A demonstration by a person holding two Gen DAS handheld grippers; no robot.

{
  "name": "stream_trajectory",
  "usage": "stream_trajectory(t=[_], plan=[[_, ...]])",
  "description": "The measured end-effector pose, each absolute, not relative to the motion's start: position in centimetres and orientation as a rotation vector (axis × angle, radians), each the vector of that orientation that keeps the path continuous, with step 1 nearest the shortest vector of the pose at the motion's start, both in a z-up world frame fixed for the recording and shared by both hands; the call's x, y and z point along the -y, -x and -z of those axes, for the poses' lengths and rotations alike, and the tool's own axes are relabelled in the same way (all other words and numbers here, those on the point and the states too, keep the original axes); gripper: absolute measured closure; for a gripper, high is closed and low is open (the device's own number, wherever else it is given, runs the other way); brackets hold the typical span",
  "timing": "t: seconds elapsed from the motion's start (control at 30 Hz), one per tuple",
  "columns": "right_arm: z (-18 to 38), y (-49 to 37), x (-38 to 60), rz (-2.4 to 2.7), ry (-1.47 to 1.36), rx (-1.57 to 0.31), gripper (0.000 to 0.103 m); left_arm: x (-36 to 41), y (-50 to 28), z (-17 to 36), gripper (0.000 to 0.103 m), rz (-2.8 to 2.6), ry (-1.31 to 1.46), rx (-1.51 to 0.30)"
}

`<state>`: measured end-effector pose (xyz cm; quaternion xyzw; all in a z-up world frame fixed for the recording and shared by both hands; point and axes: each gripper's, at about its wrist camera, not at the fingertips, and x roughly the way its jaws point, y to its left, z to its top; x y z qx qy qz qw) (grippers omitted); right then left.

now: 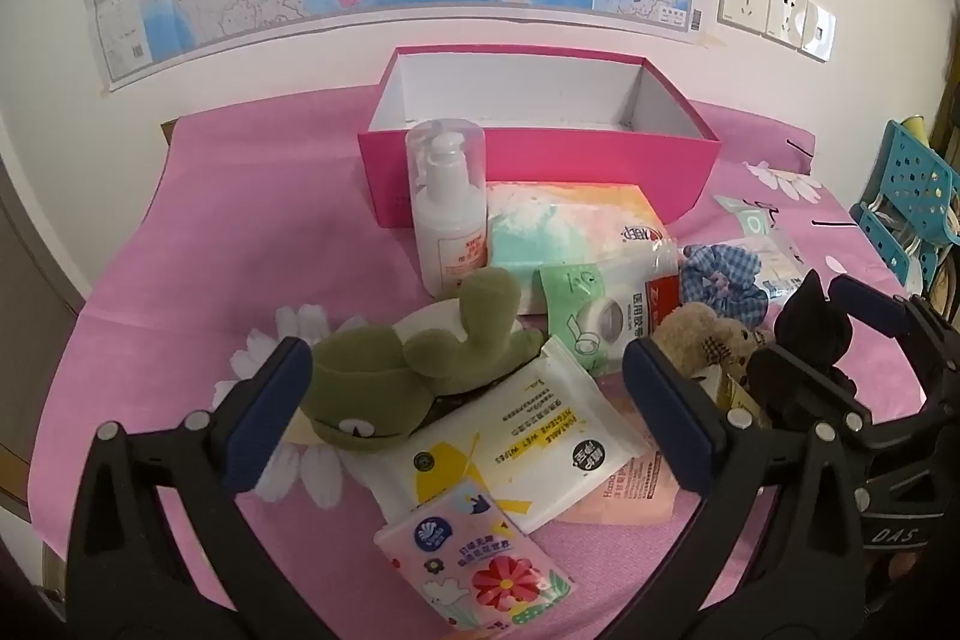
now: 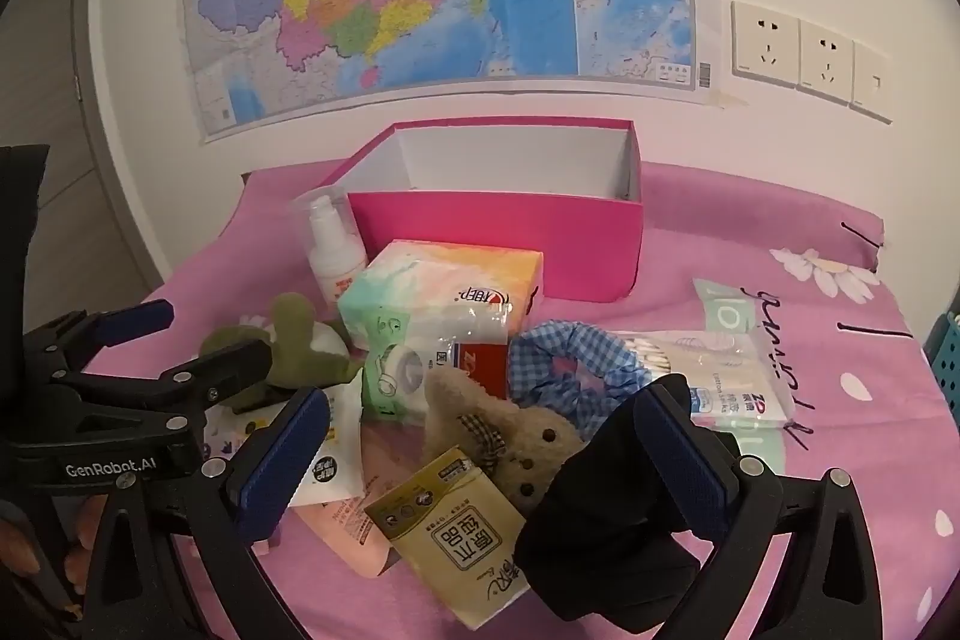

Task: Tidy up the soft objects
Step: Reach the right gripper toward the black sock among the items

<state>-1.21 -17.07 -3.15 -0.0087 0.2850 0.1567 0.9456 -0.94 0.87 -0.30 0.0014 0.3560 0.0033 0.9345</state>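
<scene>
Right wrist view: both claws spread wide—left claw [image 1: 468, 400] around frog toy [image 1: 414, 370]; closing is called for before boxing.

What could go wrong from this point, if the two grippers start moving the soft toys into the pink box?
1. The green plush toy lies on the wet wipes pack, so a low grab may catch the pack too.
2. The pump bottle stands upright right in front of the pink box; a toy carried over could tip it.
3. The left gripper and right gripper are close together, so they may collide near the brown teddy bear.
</scene>
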Motion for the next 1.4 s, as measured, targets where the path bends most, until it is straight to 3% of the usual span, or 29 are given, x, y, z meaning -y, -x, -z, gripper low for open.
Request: stream_trajectory(t=[1.4], plan=[[3.3,1.2,18.0,-0.322,-0.005,-0.571,0.000,0.0,1.4,0.5,0.000,0.003,-0.017,-0.725]])
